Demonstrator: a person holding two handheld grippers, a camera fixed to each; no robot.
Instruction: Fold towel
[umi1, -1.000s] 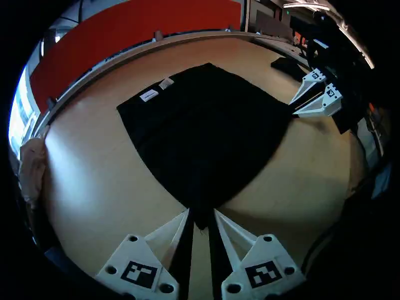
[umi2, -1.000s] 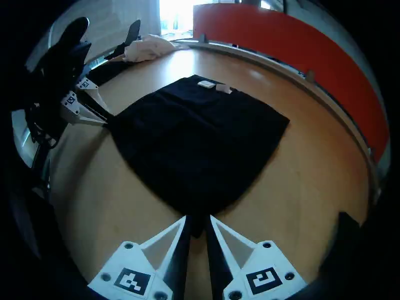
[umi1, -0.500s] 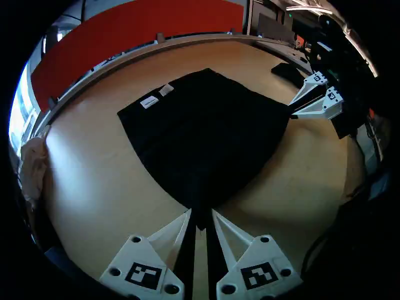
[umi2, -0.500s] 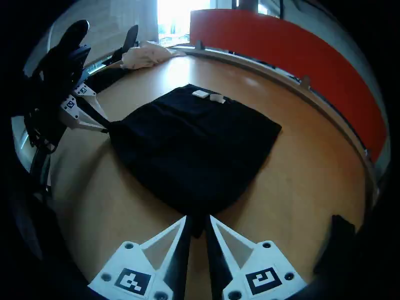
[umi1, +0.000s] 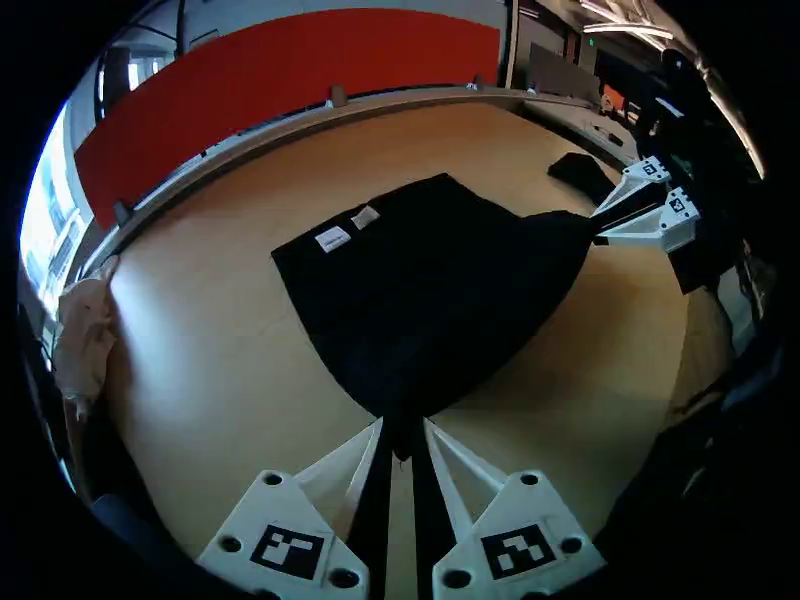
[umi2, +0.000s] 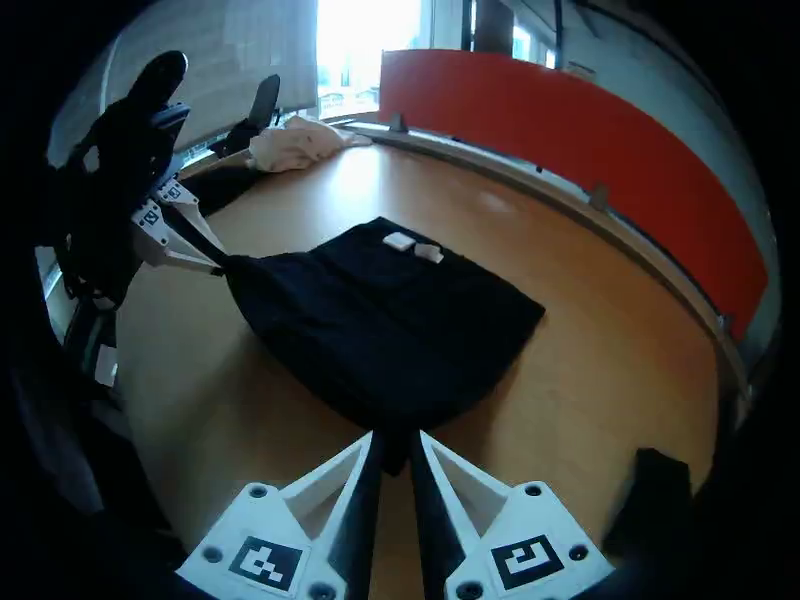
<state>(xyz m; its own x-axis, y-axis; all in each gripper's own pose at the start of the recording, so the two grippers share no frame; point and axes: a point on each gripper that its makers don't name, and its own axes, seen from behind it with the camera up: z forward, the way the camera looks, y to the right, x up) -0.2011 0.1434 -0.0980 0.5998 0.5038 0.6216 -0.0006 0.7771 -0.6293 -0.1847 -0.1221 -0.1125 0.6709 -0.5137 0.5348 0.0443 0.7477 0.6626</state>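
Note:
A black towel (umi1: 430, 290) lies on a wooden table (umi1: 200, 340), with its near edge raised off the wood. Two white labels (umi1: 346, 228) sit near its far corner. My left gripper (umi1: 401, 443) is shut on one near corner of the towel. My right gripper (umi2: 396, 452) is shut on the other near corner of the towel (umi2: 380, 320). In the left gripper view the right gripper (umi1: 606, 222) holds its corner at the right, lifted off the table. In the right gripper view the left gripper (umi2: 218, 262) pinches its corner at the left.
A red partition (umi1: 280, 70) runs along the table's far edge (umi1: 300, 120). A pale cloth heap (umi2: 295, 140) lies at a far corner of the table, with office chairs (umi2: 262, 95) behind it. A small black object (umi1: 580, 172) rests on the table beyond the right gripper.
Both grippers have risen with their corners, so the towel's near edge has lifted off the table and its far part looks shorter and farther away.

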